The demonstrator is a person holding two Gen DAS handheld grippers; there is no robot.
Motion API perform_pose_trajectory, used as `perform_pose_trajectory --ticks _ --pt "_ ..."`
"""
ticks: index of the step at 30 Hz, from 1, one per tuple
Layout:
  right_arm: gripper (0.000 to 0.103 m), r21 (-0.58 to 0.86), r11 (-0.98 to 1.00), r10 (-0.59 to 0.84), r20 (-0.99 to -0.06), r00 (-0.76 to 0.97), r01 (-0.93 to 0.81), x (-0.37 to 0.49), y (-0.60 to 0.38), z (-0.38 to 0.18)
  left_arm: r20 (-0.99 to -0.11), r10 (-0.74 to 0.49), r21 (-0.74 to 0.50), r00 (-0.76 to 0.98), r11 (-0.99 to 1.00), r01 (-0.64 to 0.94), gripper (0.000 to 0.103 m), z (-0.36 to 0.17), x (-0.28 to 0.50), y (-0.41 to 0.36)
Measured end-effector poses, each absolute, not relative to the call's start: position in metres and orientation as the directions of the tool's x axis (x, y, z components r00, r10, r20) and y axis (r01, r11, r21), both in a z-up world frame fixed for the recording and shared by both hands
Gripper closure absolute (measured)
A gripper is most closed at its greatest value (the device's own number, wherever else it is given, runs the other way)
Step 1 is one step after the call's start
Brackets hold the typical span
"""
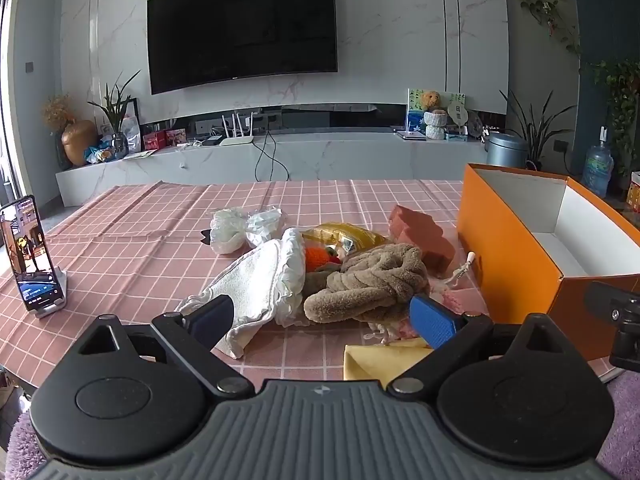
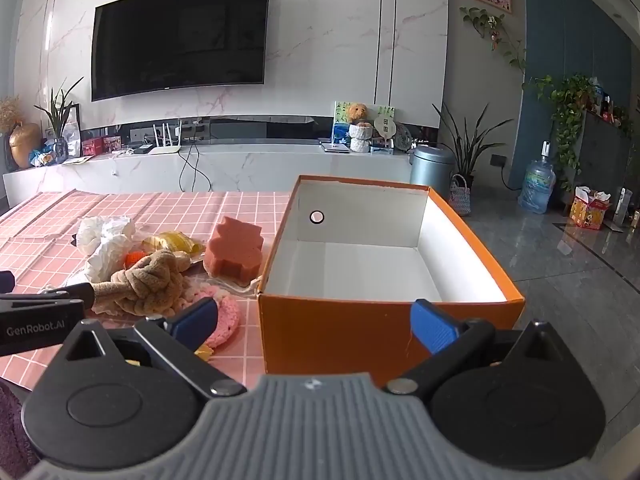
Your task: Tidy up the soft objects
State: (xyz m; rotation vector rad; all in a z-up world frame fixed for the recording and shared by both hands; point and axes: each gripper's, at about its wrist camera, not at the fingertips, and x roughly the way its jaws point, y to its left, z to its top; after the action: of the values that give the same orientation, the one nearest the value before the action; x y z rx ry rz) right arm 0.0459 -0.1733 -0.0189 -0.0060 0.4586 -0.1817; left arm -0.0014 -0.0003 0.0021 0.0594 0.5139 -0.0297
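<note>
A living room with a dark wall-mounted TV [image 1: 242, 28] above a long marble shelf; in front, a table under a pink checked cloth [image 1: 132, 236]. On the cloth lies a loose pile of soft things: a brown knotted plush [image 1: 372, 284], a white frilled cloth [image 1: 264, 280] touching its left side, crumpled white wrapping [image 1: 244, 228] behind, a yellow packet [image 1: 344, 236], something small and orange [image 1: 316, 256] tucked between them, a pink sponge [image 2: 234, 252] nearest the box, a pink crocheted pad [image 2: 228, 318] under the plush, and a yellow cloth [image 1: 380, 360] at the near edge. To the right of the pile stands an orange box [image 2: 360, 332] with a white inside, lid off, and nothing in it. A phone [image 1: 30, 252] on a stand sits at the far left. The left gripper [image 1: 322, 316] hovers low just before the plush and white cloth, its 2 jaws spread wide, holding nothing. The right gripper [image 2: 316, 320] faces the box's near wall, jaws likewise wide apart and empty. The sorting looks barely begun: all 8 soft things are on the cloth and none is in the box, so every piece remains to be moved, probably starting with the plush.
</note>
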Motion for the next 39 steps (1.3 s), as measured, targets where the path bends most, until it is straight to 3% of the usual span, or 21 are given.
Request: perform_pose_trajectory --ticks 39 --pt "0.002 -0.033 0.979 -0.194 -0.467 0.863 0.202 0.0486 -0.1782 -0.0220 -0.507 -0.017 0.045 0.862 0.998 0.047 0.000 -0.0035 -0.0010 -0.0010"
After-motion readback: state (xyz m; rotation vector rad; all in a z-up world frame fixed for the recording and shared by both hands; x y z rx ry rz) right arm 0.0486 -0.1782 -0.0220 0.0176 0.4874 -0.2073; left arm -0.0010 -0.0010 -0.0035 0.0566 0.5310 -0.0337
